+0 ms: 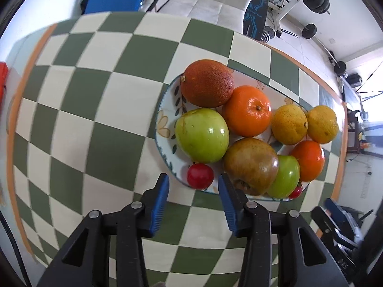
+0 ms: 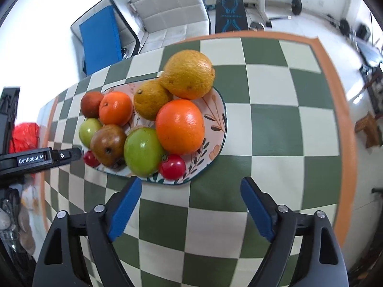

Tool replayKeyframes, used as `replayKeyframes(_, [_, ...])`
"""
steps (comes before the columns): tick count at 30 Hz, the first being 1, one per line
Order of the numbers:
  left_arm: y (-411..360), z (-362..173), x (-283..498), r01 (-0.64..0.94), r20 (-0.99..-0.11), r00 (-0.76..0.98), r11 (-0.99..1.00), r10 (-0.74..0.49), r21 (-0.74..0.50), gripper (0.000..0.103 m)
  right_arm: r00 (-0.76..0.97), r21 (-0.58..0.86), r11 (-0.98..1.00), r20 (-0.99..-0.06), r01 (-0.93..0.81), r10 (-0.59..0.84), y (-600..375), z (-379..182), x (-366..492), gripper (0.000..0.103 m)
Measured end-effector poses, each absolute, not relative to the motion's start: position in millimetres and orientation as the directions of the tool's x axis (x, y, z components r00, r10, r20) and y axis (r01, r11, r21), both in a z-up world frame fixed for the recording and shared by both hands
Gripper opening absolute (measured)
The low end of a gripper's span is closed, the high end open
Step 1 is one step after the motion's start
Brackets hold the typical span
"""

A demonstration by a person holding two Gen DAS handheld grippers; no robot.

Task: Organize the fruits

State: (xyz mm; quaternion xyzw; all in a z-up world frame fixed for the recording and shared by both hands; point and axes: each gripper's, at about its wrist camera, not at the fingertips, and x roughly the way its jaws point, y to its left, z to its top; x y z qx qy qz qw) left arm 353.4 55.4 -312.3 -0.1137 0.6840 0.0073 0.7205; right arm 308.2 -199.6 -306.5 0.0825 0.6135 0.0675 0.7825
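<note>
Blue-padded jaws on both grippers stand apart and hold nothing: the left gripper (image 1: pixel 193 186) fairly narrow, just short of a small red fruit (image 1: pixel 200 176) at the plate's near rim, the right gripper (image 2: pixel 190 192) wide over the checked green-and-cream worktop (image 2: pixel 275 129). Beyond them the floral plate (image 2: pixel 216 119) carries 2 green apples, a brown pear (image 1: pixel 250 165), oranges and 2 yellow citrus. Farther off stands a white chair (image 2: pixel 167 7).

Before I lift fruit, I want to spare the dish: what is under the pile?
A floral plate on the checked cloth. Its rim and leaf pattern show around the fruit; its middle is covered, so anything beneath the fruit cannot be seen.
</note>
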Motion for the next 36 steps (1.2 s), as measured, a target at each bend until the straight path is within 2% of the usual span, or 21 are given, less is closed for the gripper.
replayKeyframes(1, [54.8, -308.8, 349.1, -0.157, -0.989, 0.073, 0.978, -0.126, -0.136, 0.047, 0.242, 0.182, 0.983, -0.953, -0.012, 0.18, -196.1, -302.1, 304.8, 0.09])
replayKeyframes(3, [54.4, -304.2, 341.5, -0.145, -0.991, 0.085, 0.983, -0.1, -0.112, 0.09, 0.259, 0.146, 0.989, -0.955, -0.023, 0.147, -190.9, -293.5, 298.2, 0.094])
replayKeyframes(4, [54.4, -301.0, 336.6, -0.14, -0.991, 0.094, 0.984, -0.093, -0.106, 0.095, 0.27, 0.129, 0.991, -0.954, -0.024, 0.13, -188.7, -288.1, 294.5, 0.095])
replayKeyframes(10, [47.0, -273.8, 311.4, -0.087, -0.986, 0.164, 0.995, -0.032, -0.047, 0.095, 0.327, 0.074, 0.997, -0.943, 0.01, 0.067, -185.8, -256.0, 277.2, 0.098])
replayKeyframes(22, [35.7, -209.3, 263.8, -0.018, -0.948, 0.316, 0.999, 0.04, 0.036, 0.095, 0.418, 0.05, 0.997, -0.908, 0.066, 0.018, -185.4, -194.9, 229.5, 0.099])
replayKeyframes(36, [31.0, -120.5, 187.0, 0.008, -0.888, 0.461, 1.0, -0.002, 0.002, 0.095, 0.545, 0.068, 0.996, -0.838, 0.059, 0.025, -180.0, -93.4, 140.8, 0.099])
